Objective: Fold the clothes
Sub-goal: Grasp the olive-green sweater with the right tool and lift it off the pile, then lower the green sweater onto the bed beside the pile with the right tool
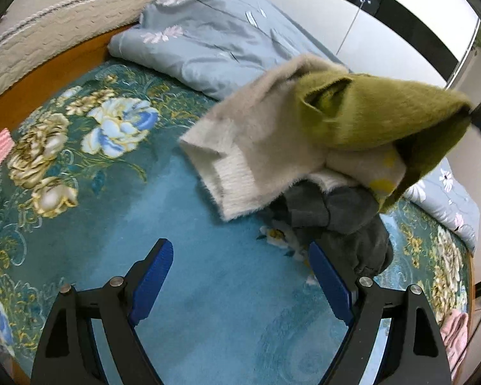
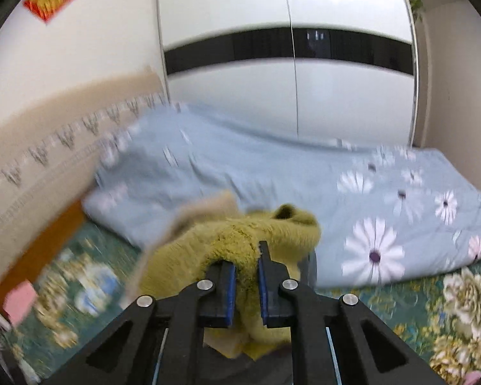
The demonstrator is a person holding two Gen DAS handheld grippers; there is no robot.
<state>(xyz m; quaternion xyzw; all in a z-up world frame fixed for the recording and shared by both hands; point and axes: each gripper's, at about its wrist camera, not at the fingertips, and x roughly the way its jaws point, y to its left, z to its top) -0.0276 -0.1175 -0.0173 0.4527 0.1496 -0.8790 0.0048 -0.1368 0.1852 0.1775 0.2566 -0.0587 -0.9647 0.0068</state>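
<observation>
Floral bedspread (image 1: 80, 147) below; fuzzy olive-and-cream sweater (image 1: 378, 118) dangling, bunched, from right gripper (image 2: 245, 258)

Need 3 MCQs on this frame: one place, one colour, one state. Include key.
1. Where does the dark grey garment lie?
A on the teal bedspread
B on the light blue quilt
C in a claw

2. Colour of the sweater part pinched?
A pink
B olive green
C grey

3. The left claw is:
A shut on cloth
B open, holding nothing
C out of view

Key: 1 A, bedspread shows around it; 2 B, green pile sits between the right claw pads; 3 B, only bedspread shows between its fingers.
</observation>
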